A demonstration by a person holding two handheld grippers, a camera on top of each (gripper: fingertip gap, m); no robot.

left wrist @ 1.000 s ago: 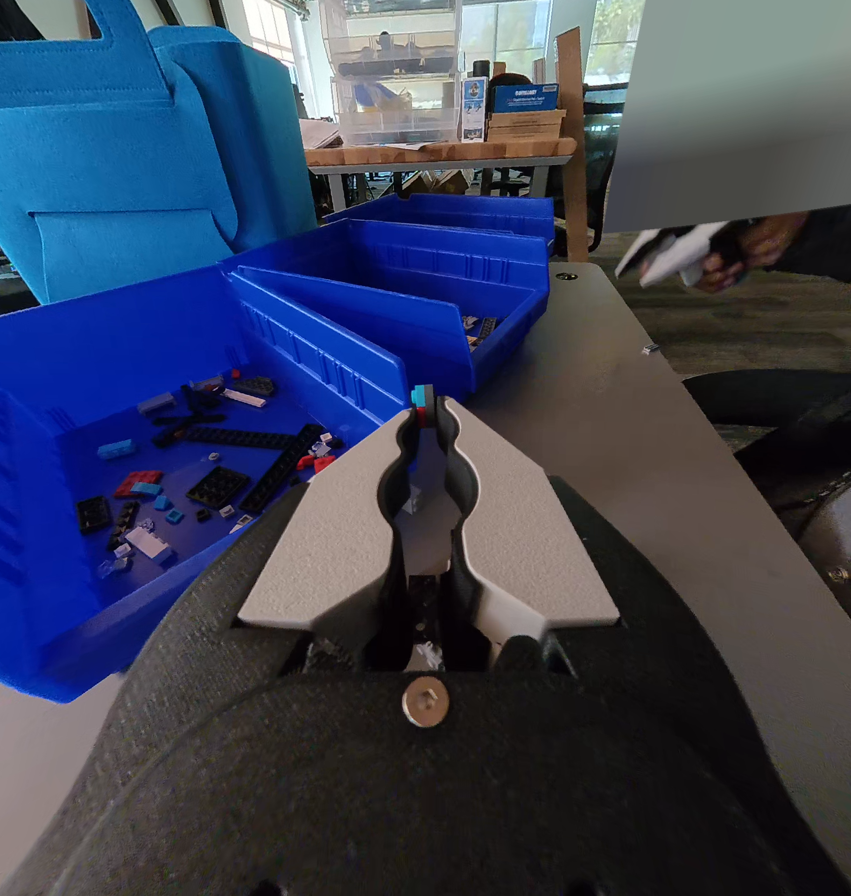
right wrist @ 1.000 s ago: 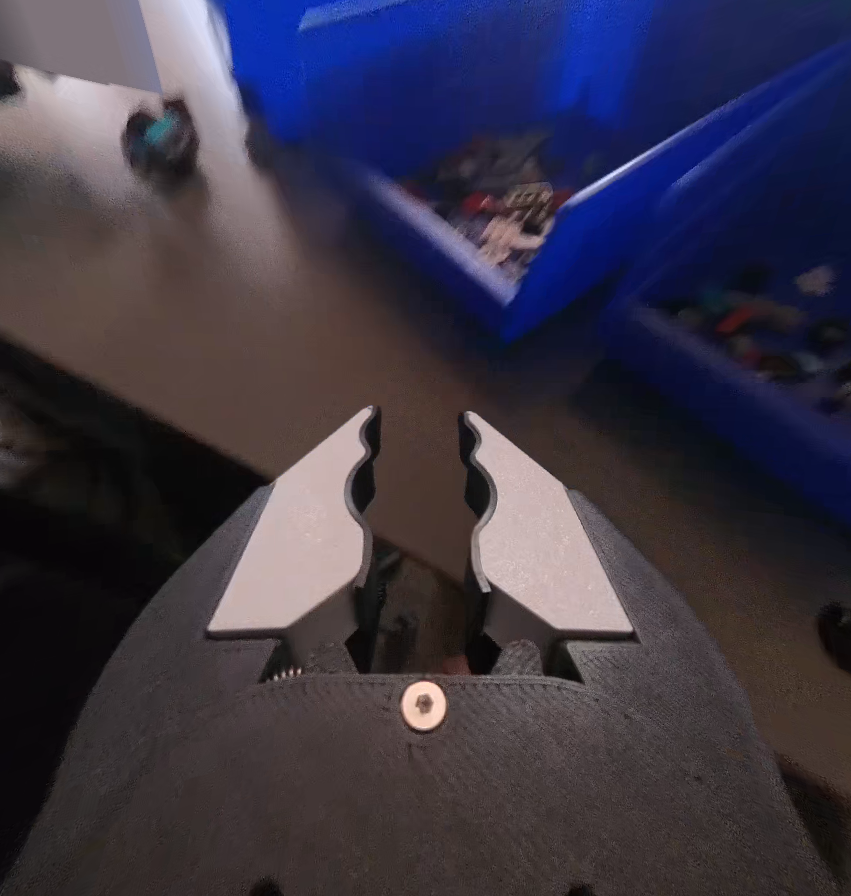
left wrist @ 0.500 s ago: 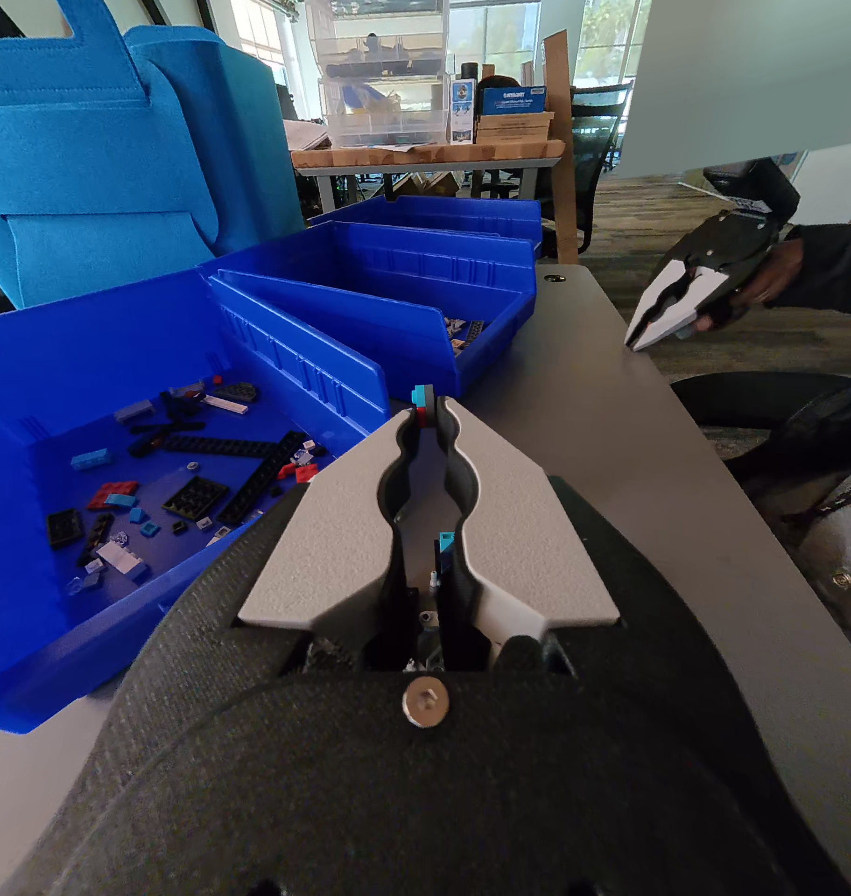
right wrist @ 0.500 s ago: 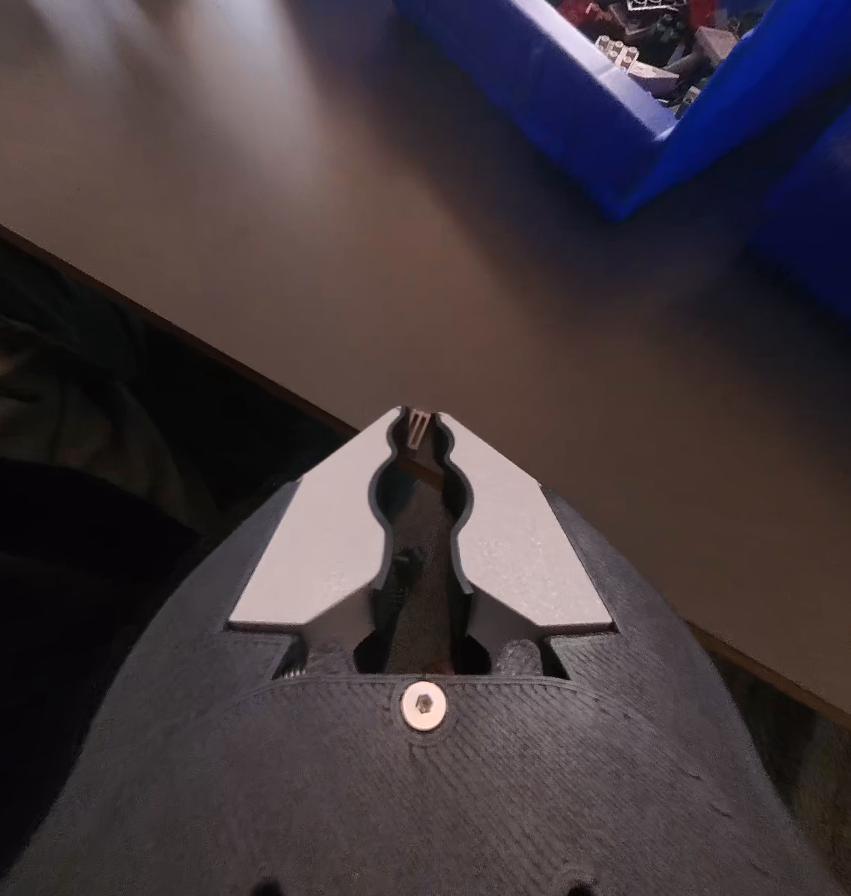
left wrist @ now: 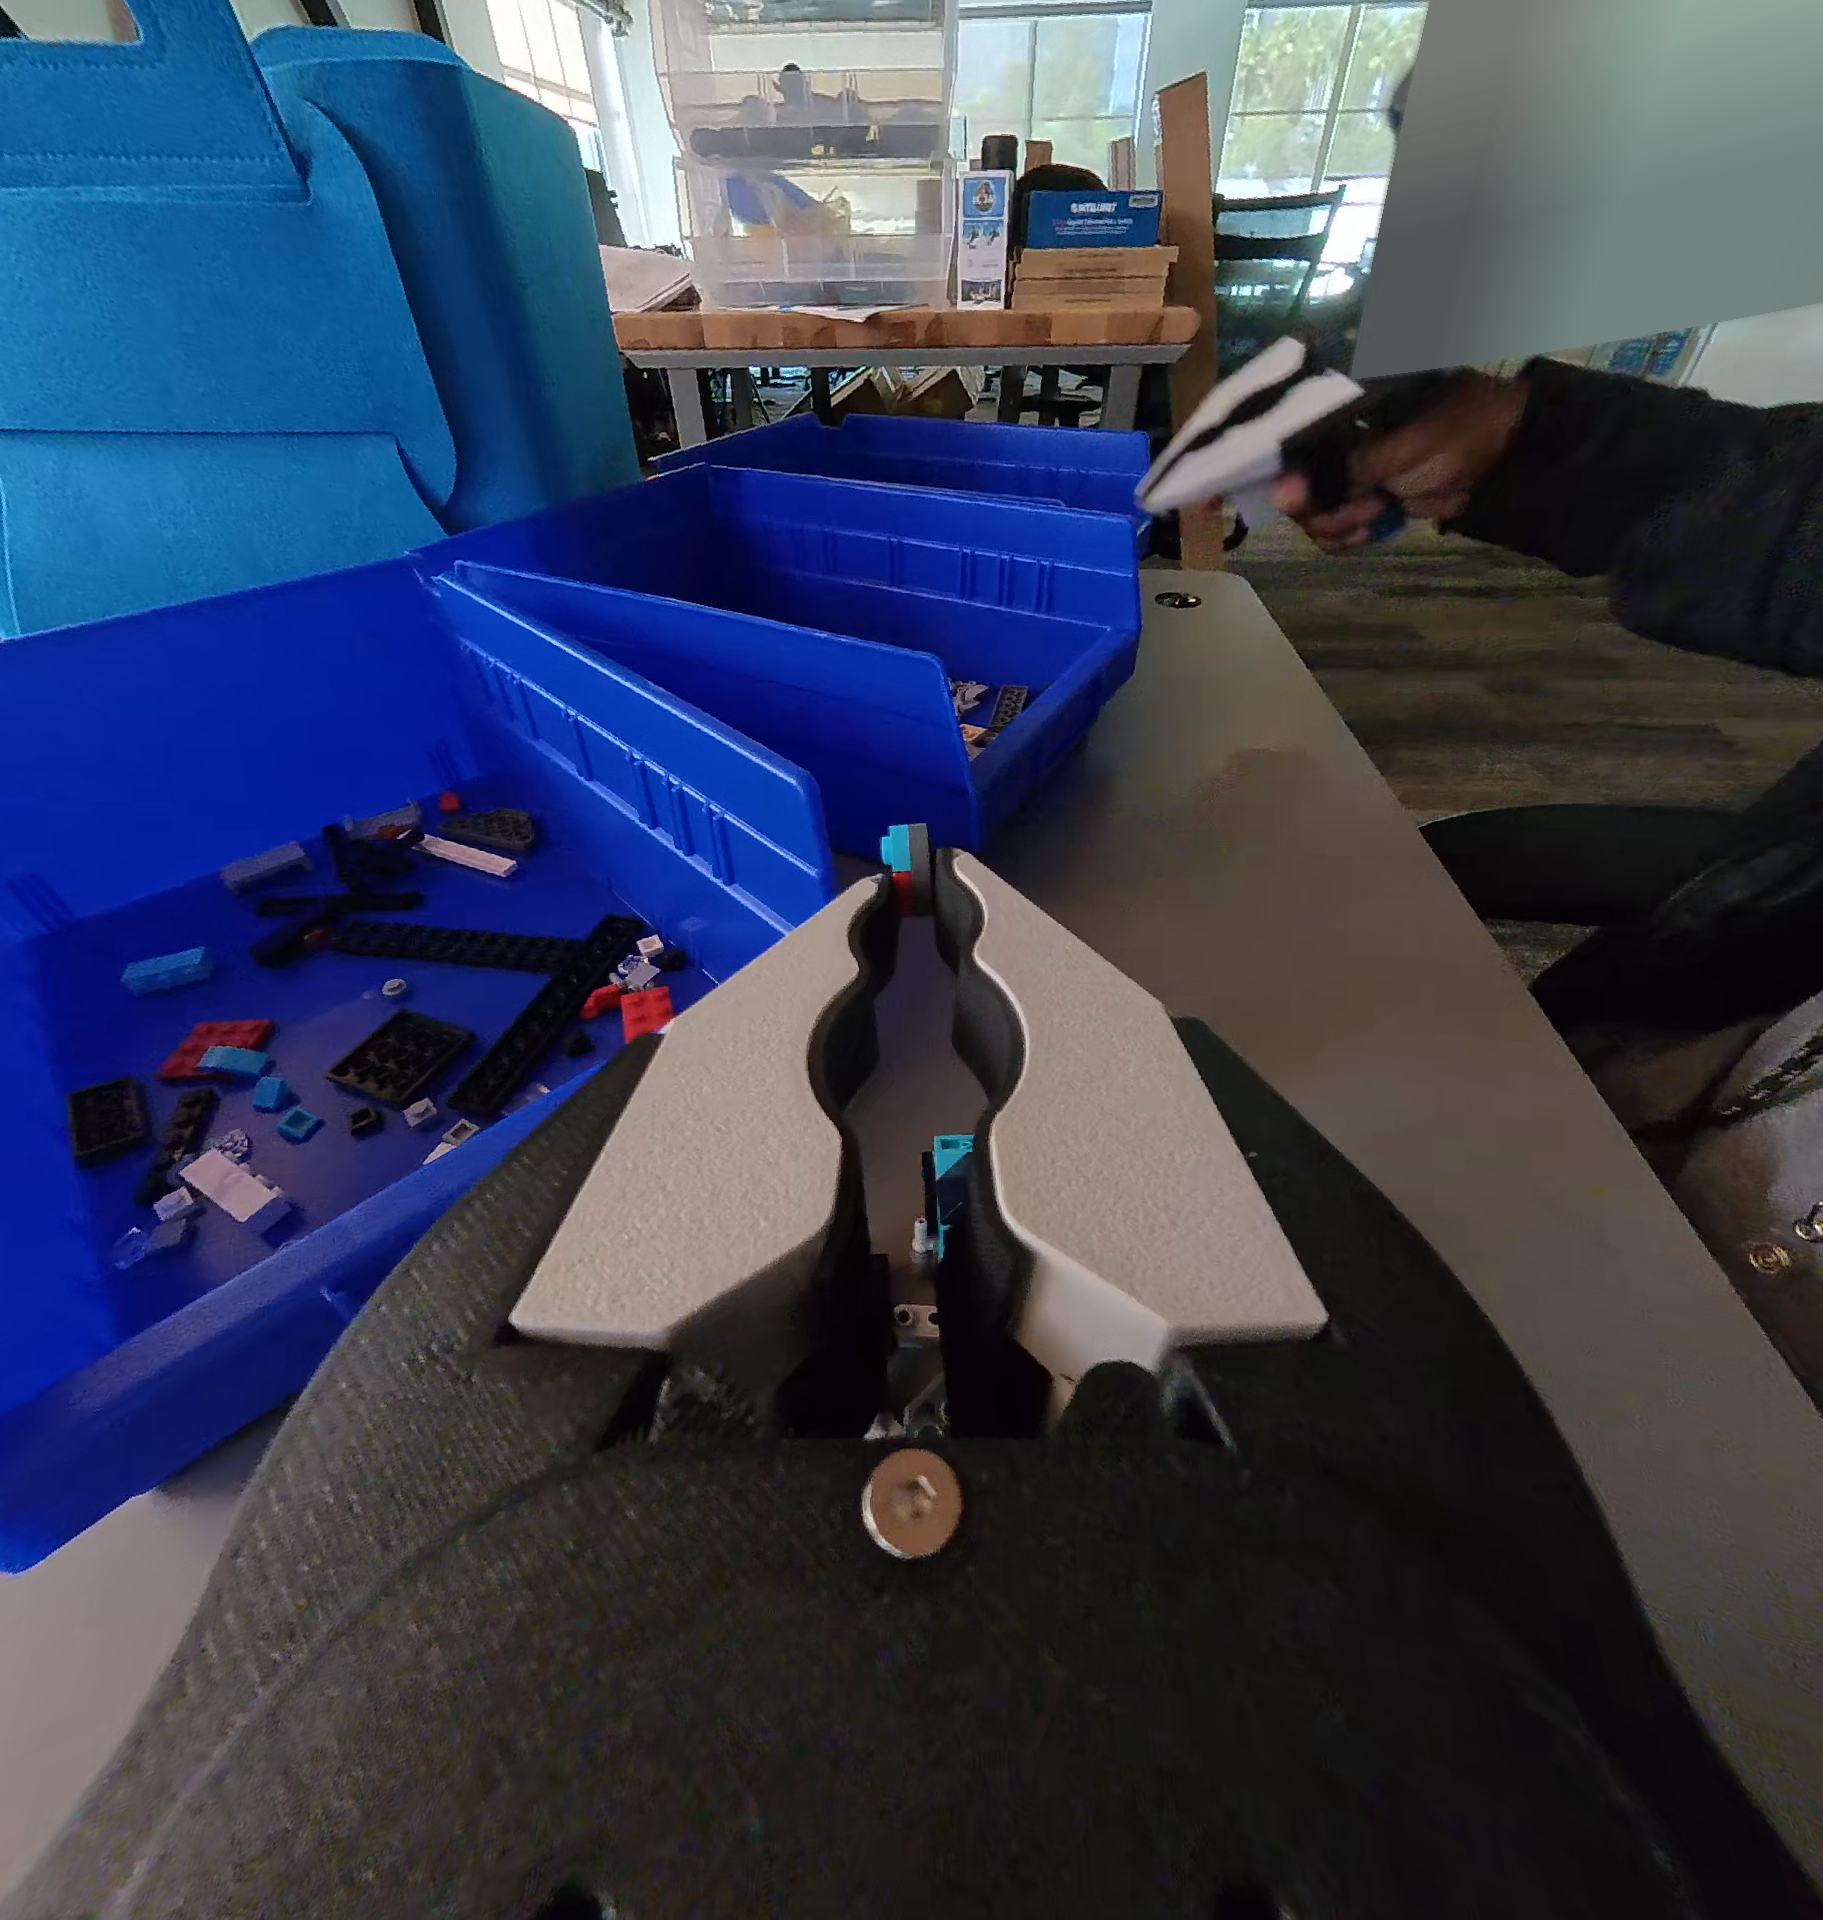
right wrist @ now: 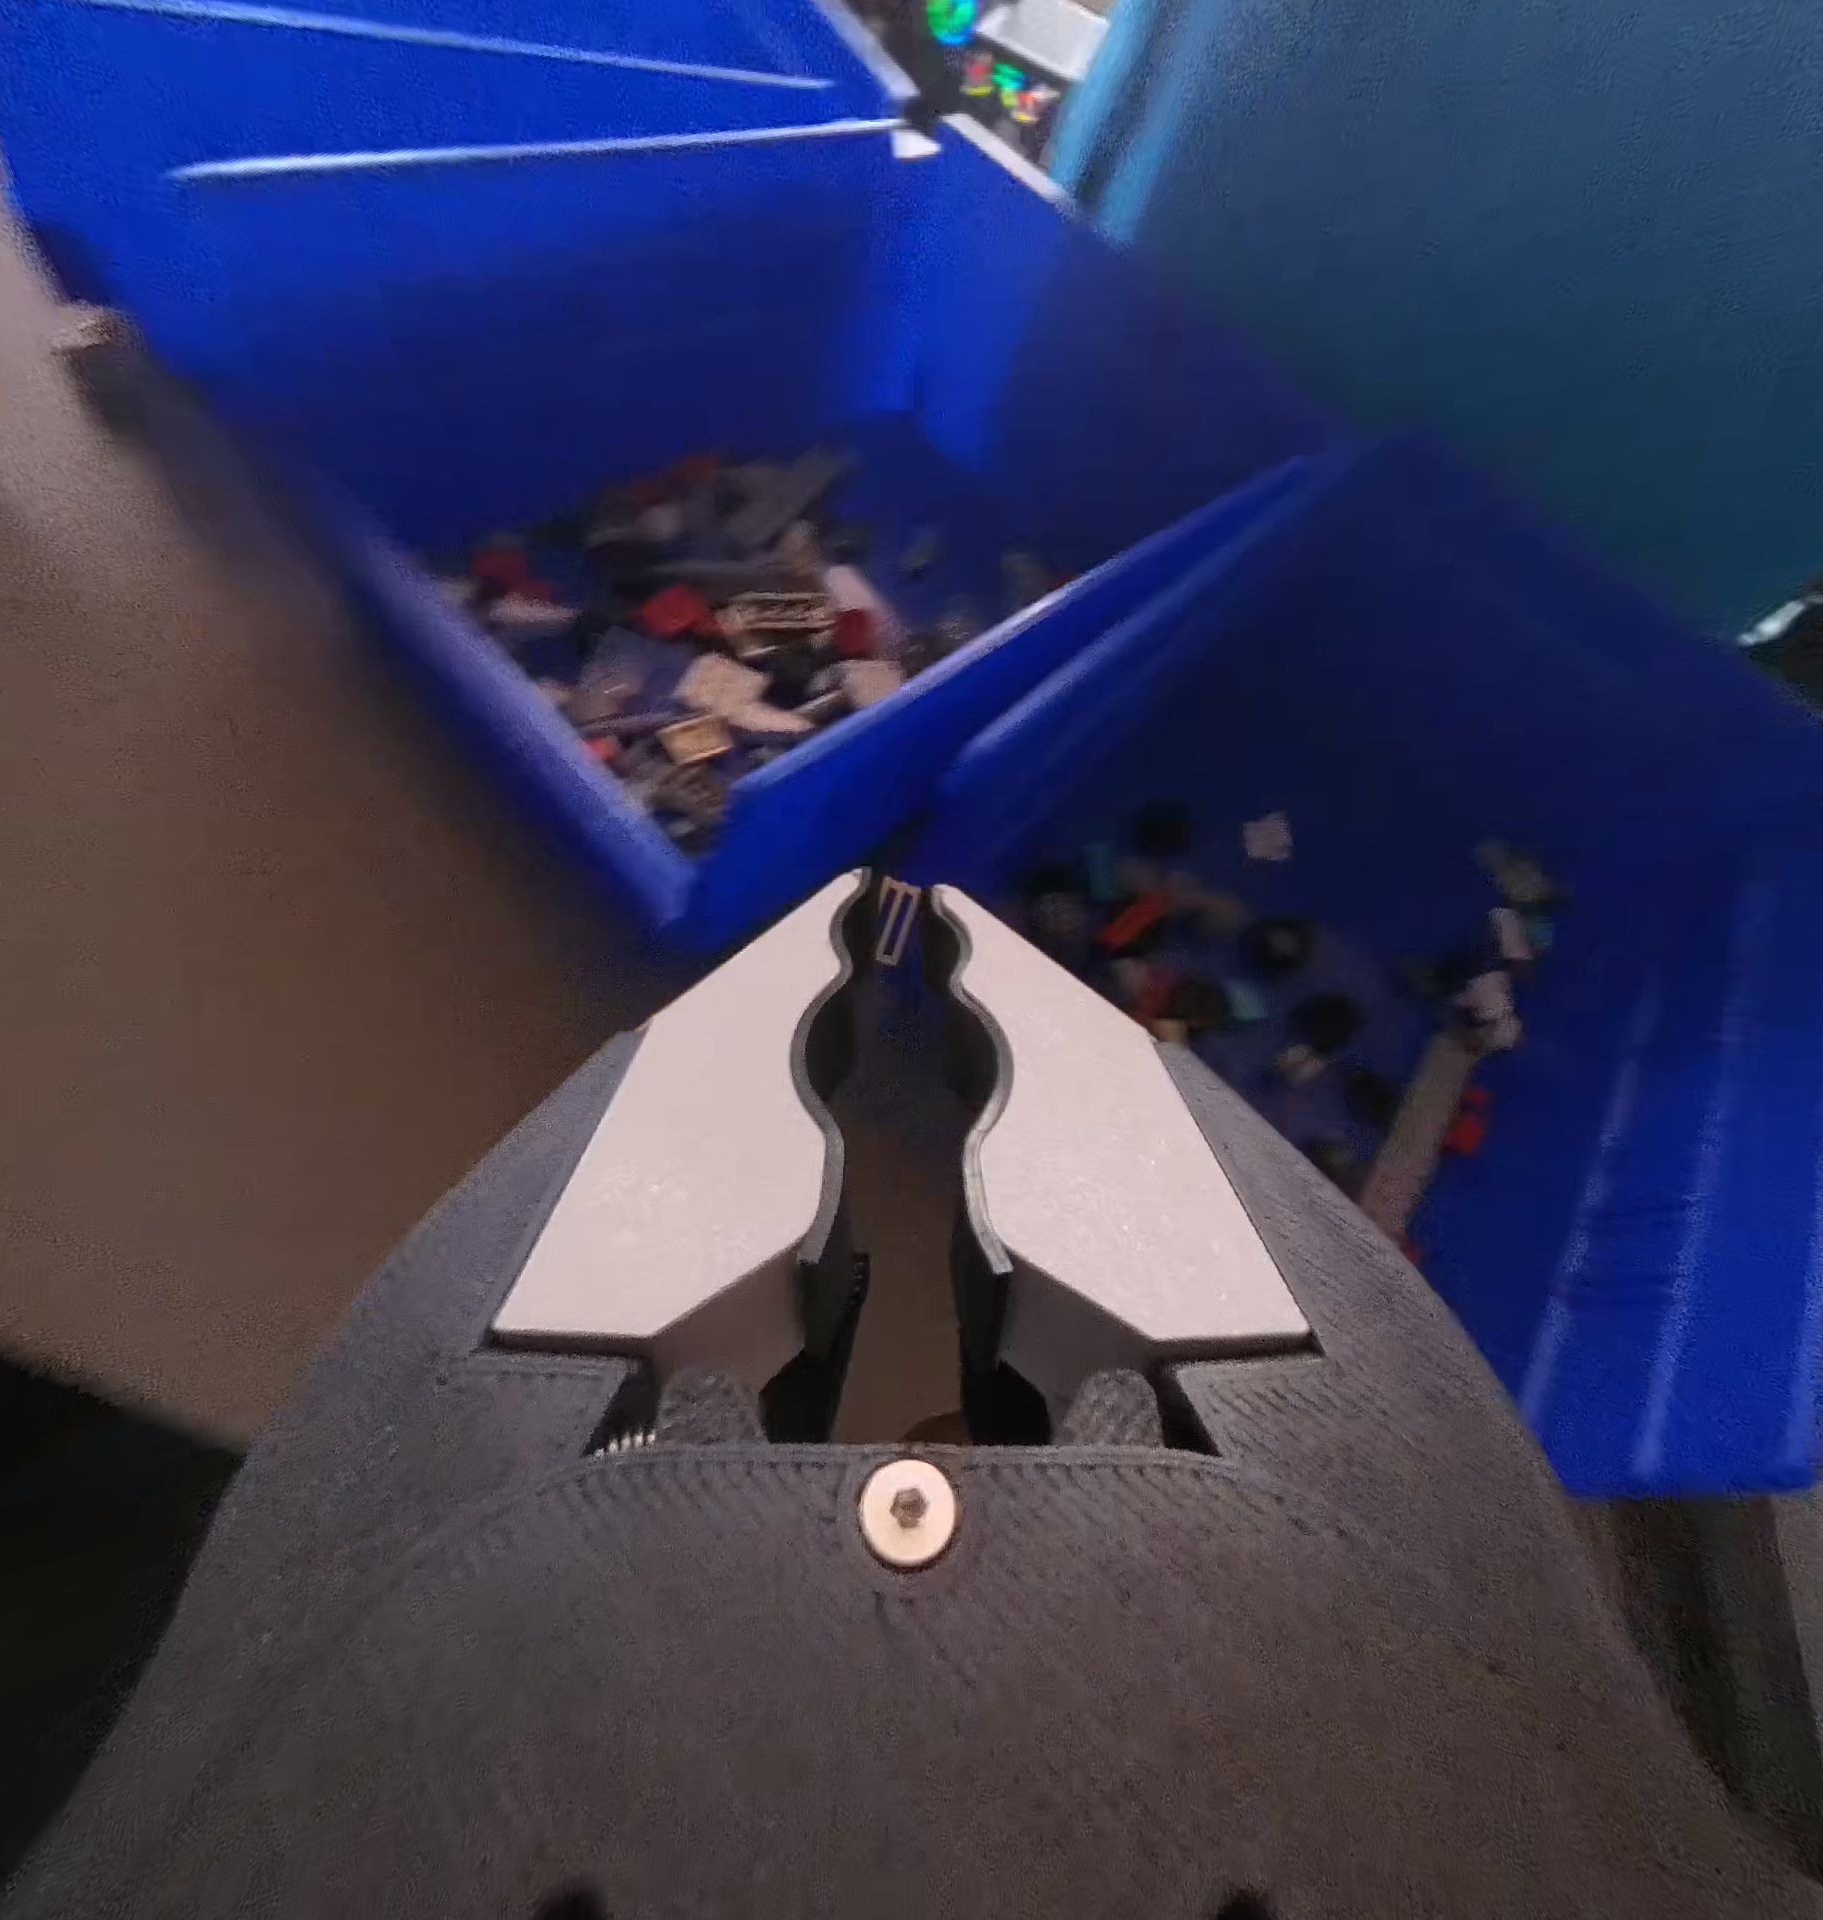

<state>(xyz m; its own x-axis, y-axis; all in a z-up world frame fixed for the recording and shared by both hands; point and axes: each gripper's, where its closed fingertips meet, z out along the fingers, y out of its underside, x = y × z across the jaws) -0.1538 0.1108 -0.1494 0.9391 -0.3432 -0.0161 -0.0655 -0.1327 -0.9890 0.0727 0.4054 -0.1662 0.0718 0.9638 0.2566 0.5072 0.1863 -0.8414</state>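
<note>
**Both grippers pinch small toy-brick pieces**

The left gripper [left wrist: 912,868] is closed on a small stack of toy bricks [left wrist: 905,854], teal, red and black, just right of a blue bin [left wrist: 616,727]. The right gripper [right wrist: 894,914] is closed on a thin grey piece [right wrist: 894,925], in front of two blue bins of loose bricks [right wrist: 699,665].

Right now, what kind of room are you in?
Probably a workshop or lab office: blue bins of toy building bricks sit on a grey table, with a wooden workbench and clear storage drawers behind.
</note>
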